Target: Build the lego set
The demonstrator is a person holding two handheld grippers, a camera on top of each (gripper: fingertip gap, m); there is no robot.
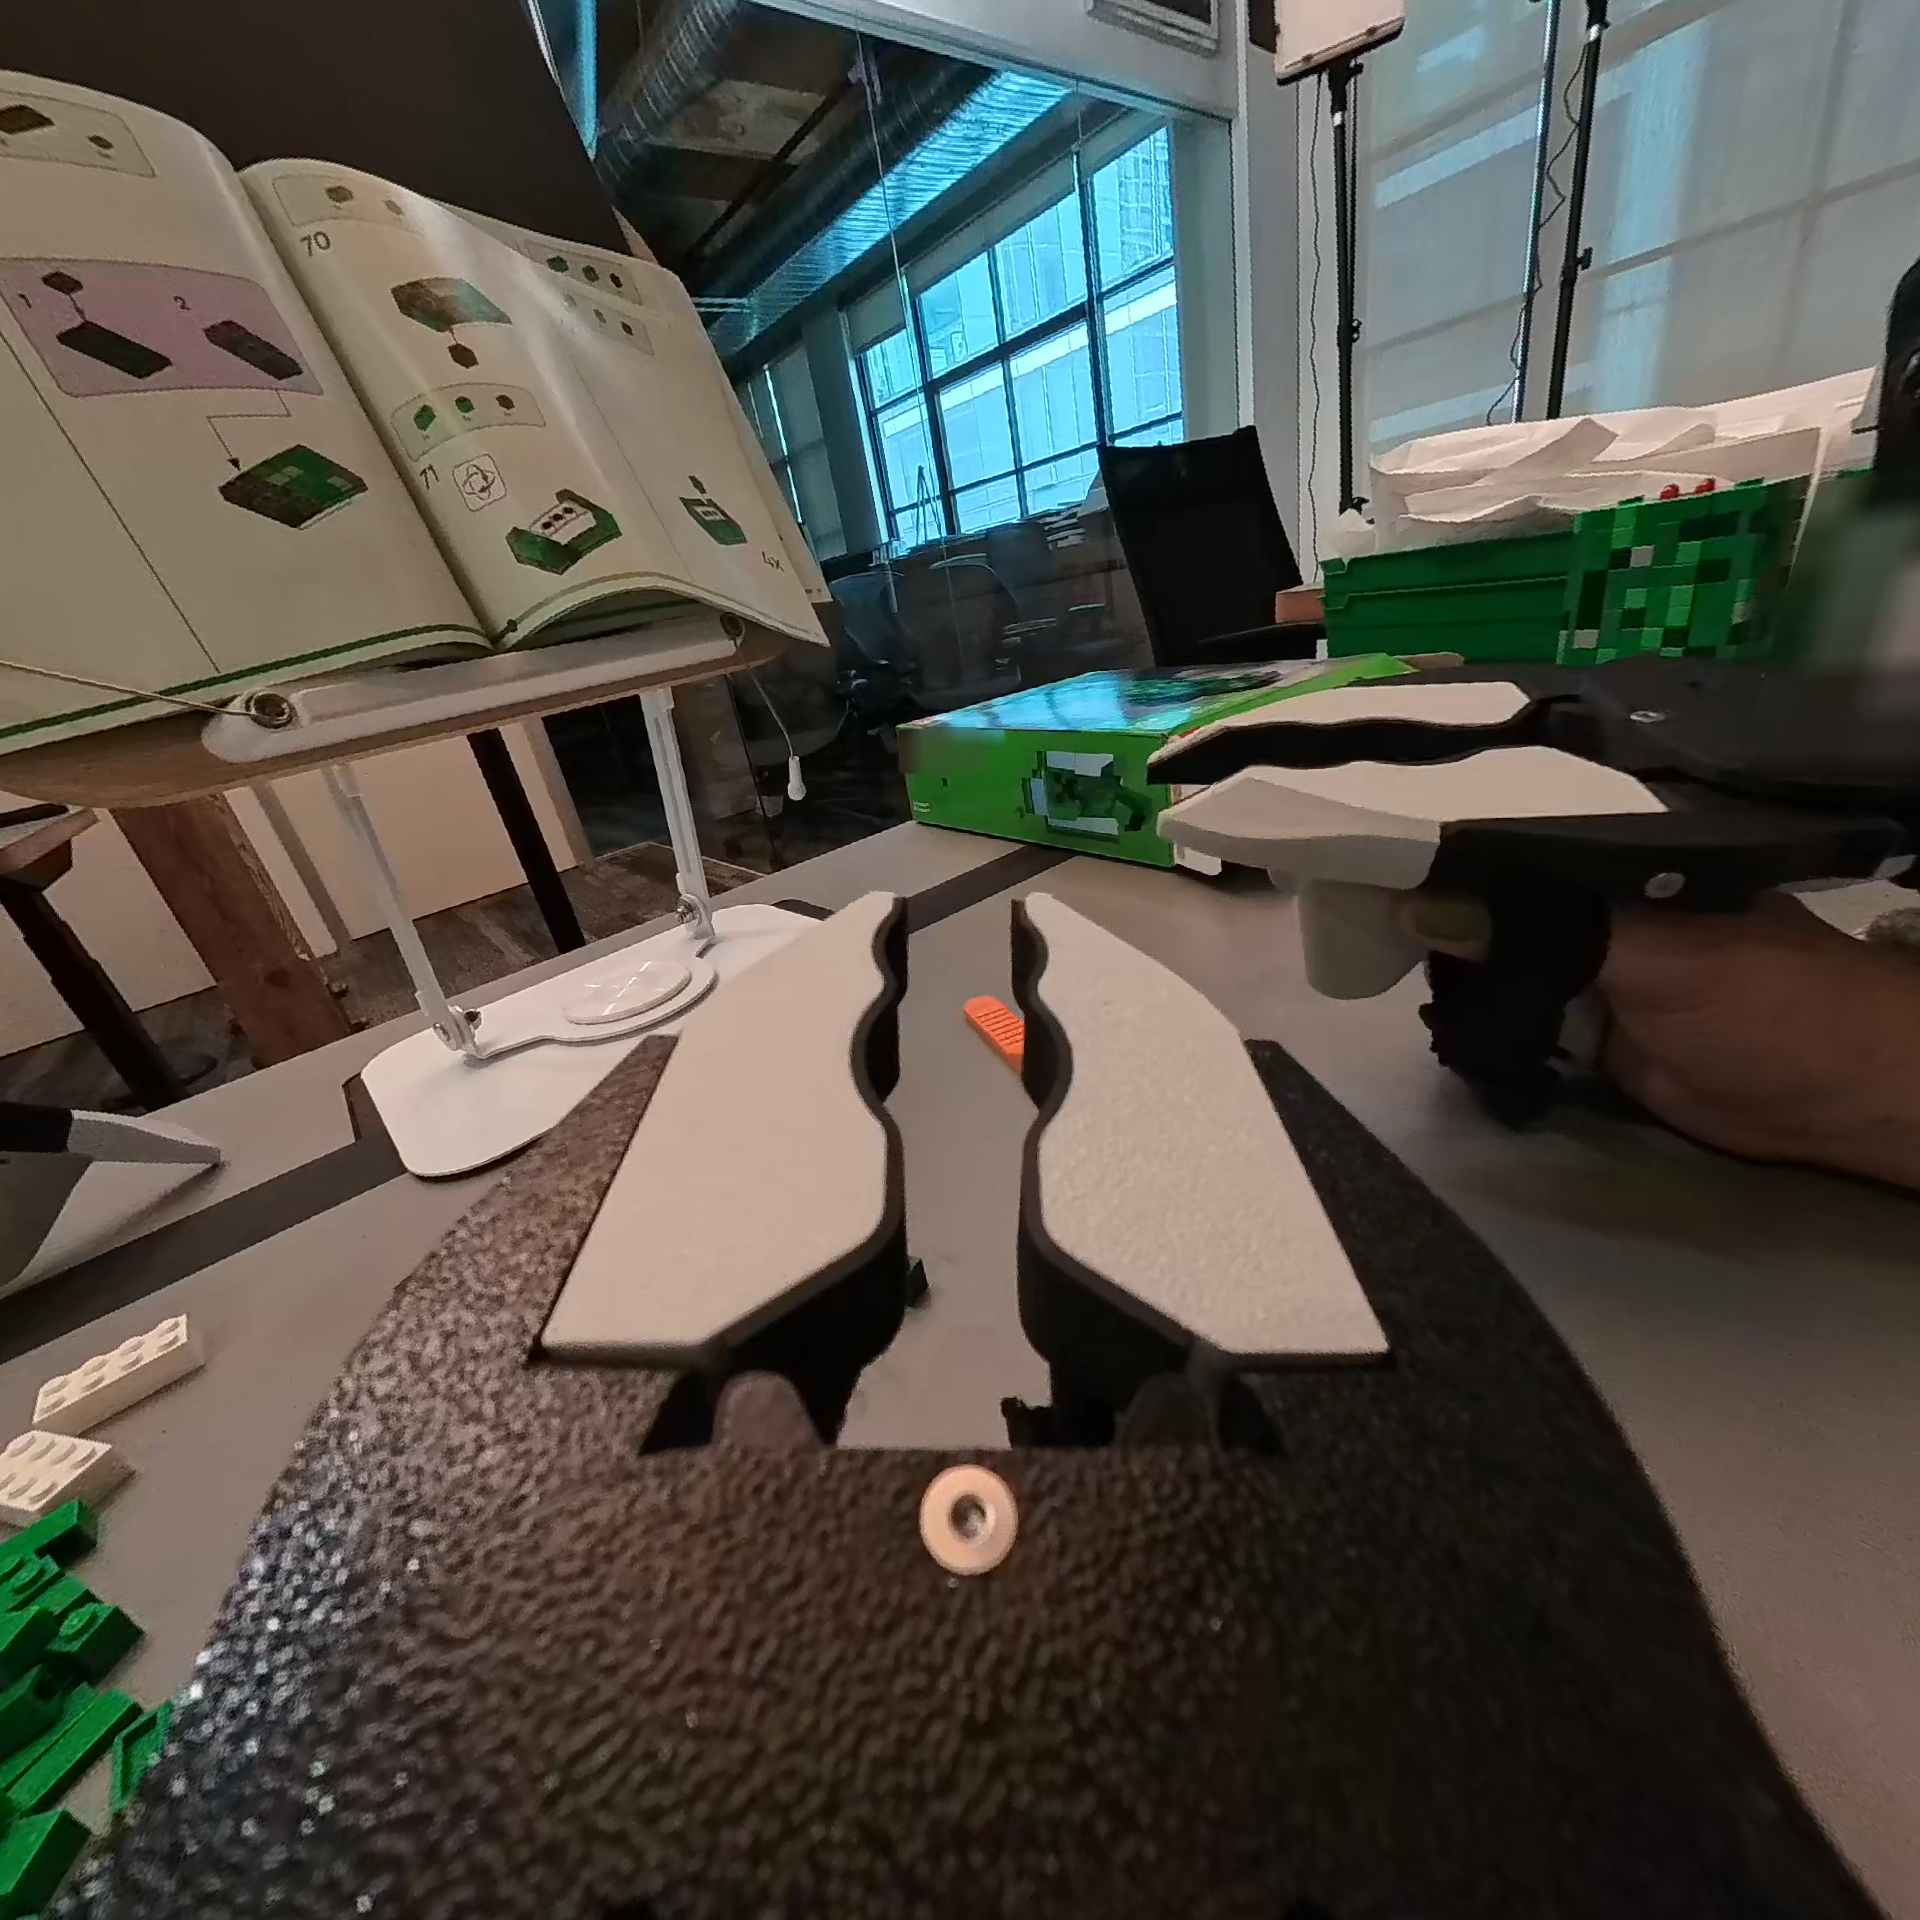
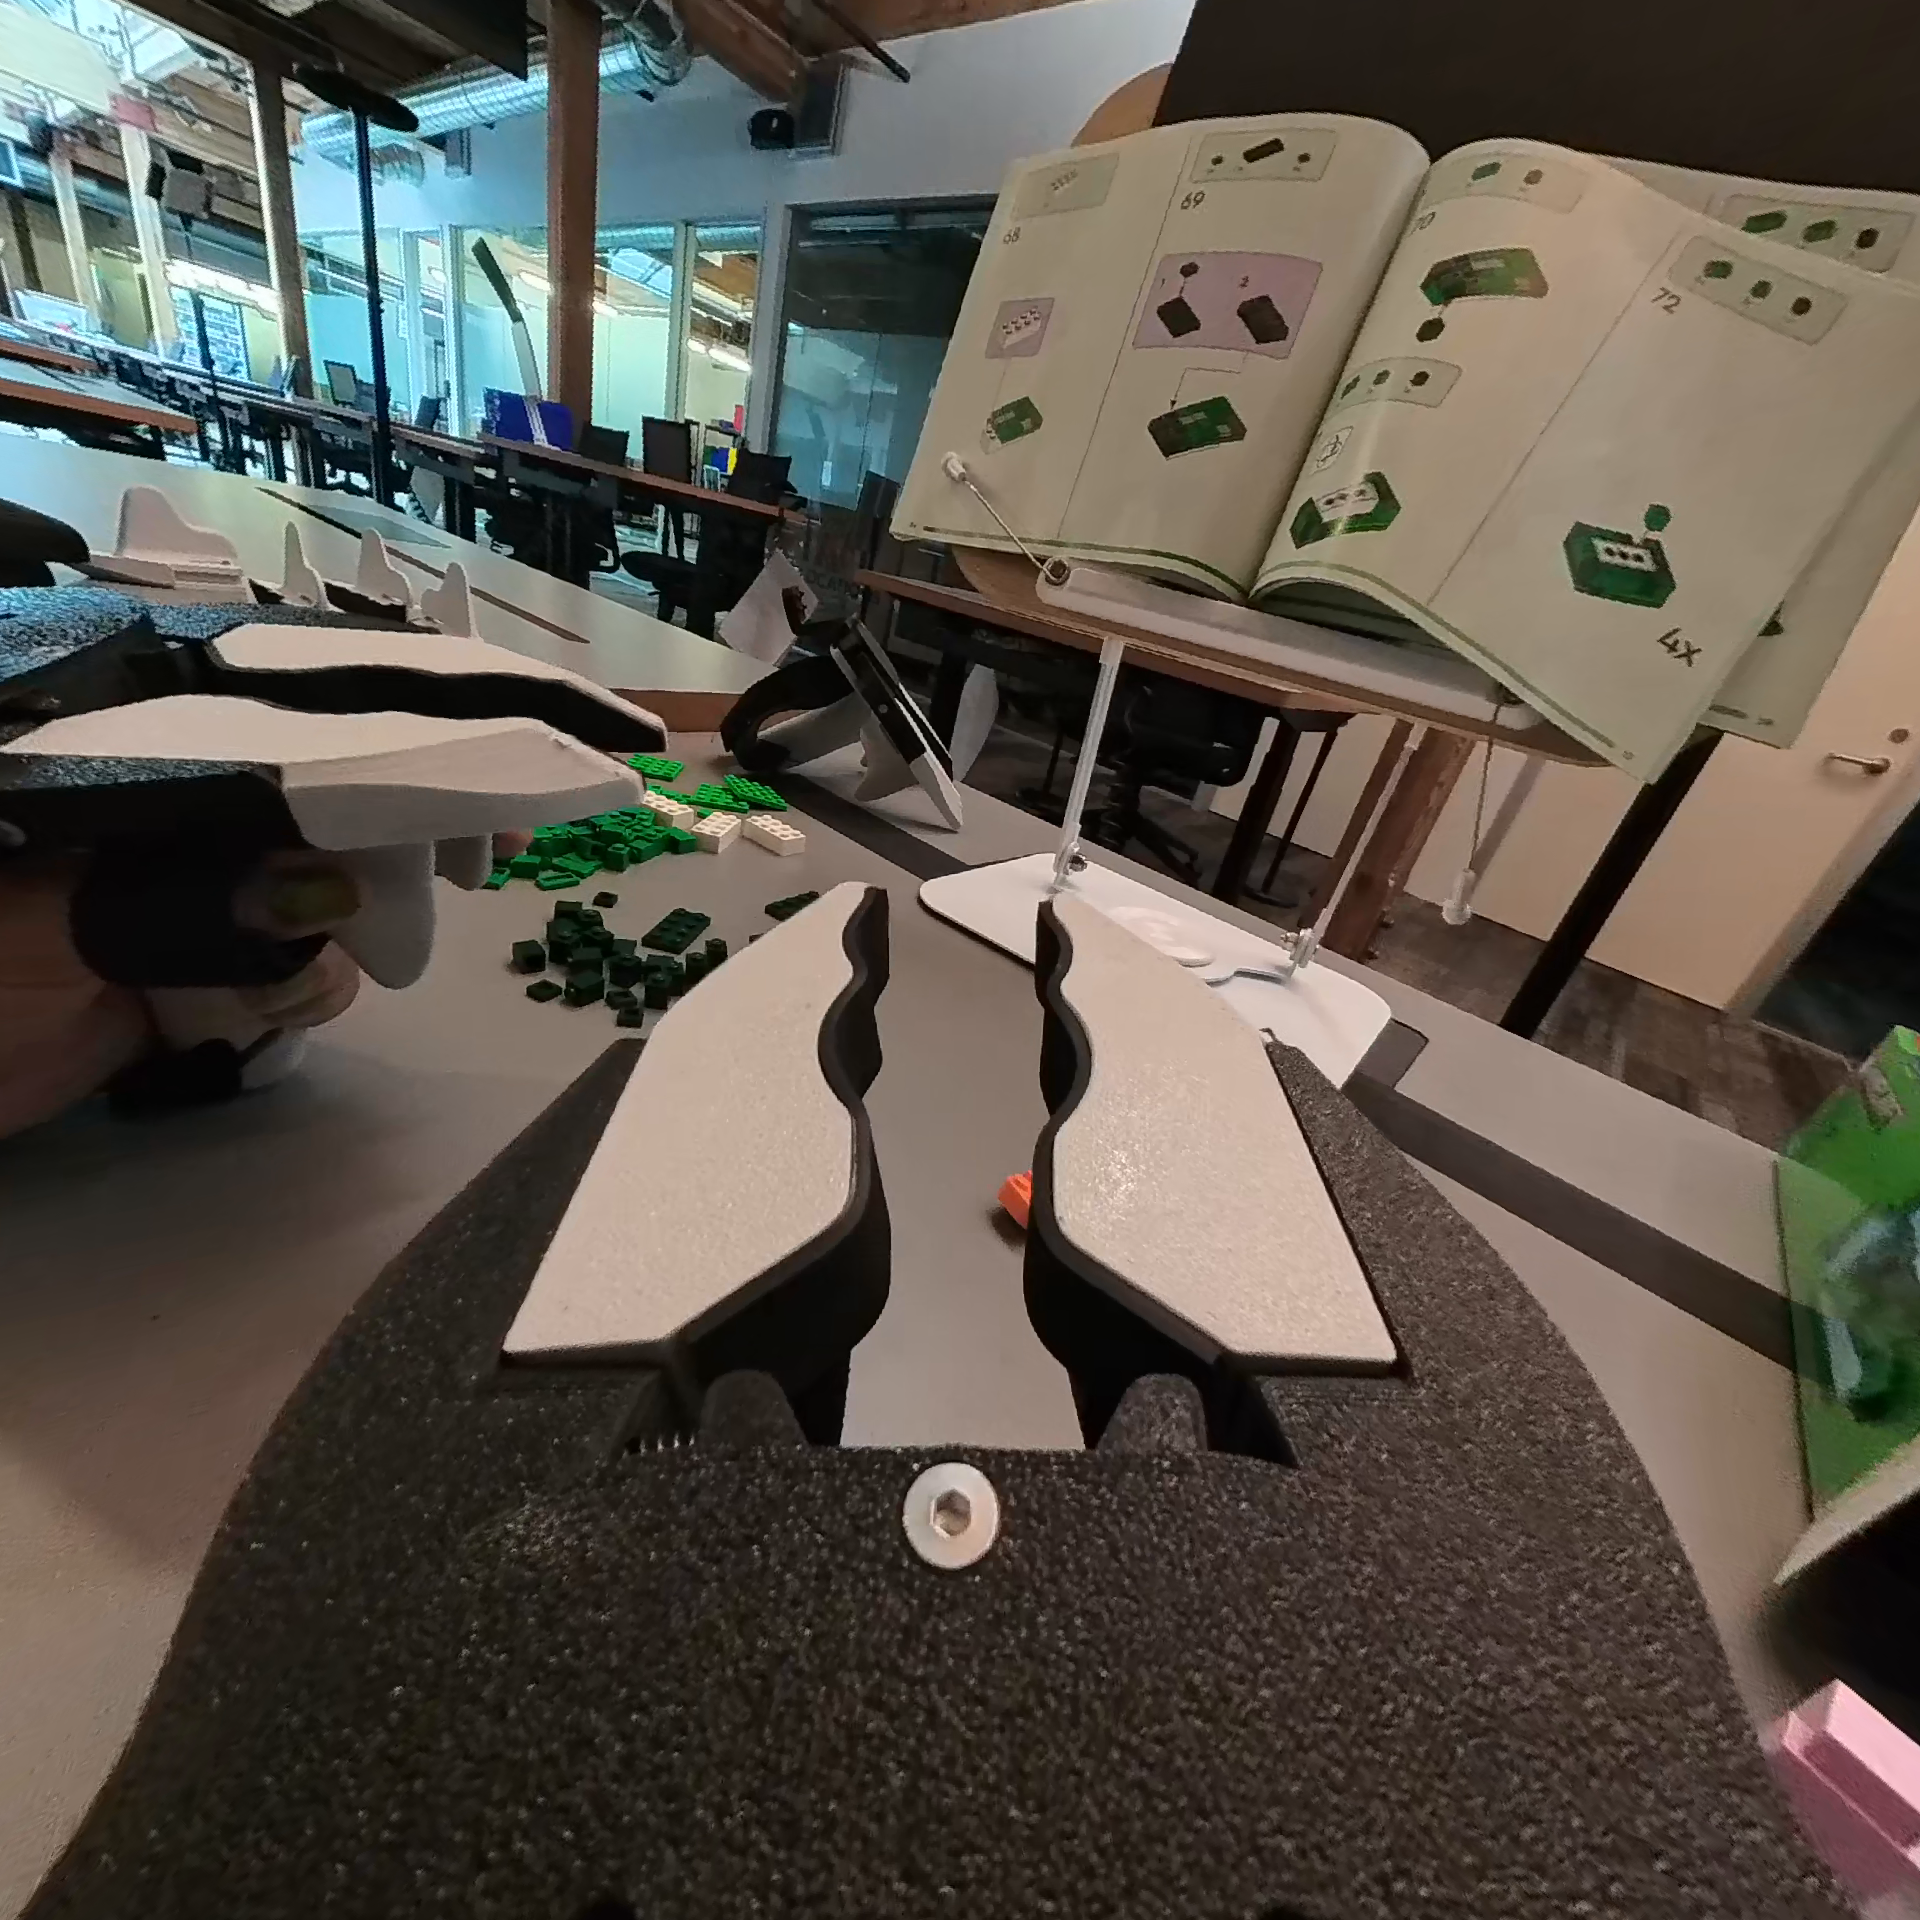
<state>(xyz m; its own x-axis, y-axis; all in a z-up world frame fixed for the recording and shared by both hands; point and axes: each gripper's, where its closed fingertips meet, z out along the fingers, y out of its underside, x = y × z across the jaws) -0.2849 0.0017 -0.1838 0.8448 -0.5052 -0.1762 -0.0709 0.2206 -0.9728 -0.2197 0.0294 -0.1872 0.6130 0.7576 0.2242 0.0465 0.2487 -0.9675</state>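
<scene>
My left gripper [image 1: 958, 920] is open and empty, low over the grey table [image 1: 1558, 1351]. An orange brick separator [image 1: 992, 1023] lies on the table between and beyond its fingers. My right gripper [image 2: 961, 906] is also open and empty, with the same orange separator [image 2: 1016, 1193] partly hidden under its right finger. Each gripper shows in the other's view, held in a hand: the right gripper [image 1: 1164, 798] and the left gripper [image 2: 649, 758]. Loose bright green bricks [image 2: 613, 831], dark green bricks [image 2: 613, 956] and white bricks [image 2: 727, 828] lie left of the right gripper.
An open instruction booklet [image 2: 1351, 364] rests on a white stand [image 2: 997, 894] ahead. A green set box [image 1: 1039, 769] lies at the back right, with green trays [image 1: 1455, 603] and a built green brick wall [image 1: 1683, 582] behind it. A spare black-and-white device [image 2: 894, 748] sits behind the bricks.
</scene>
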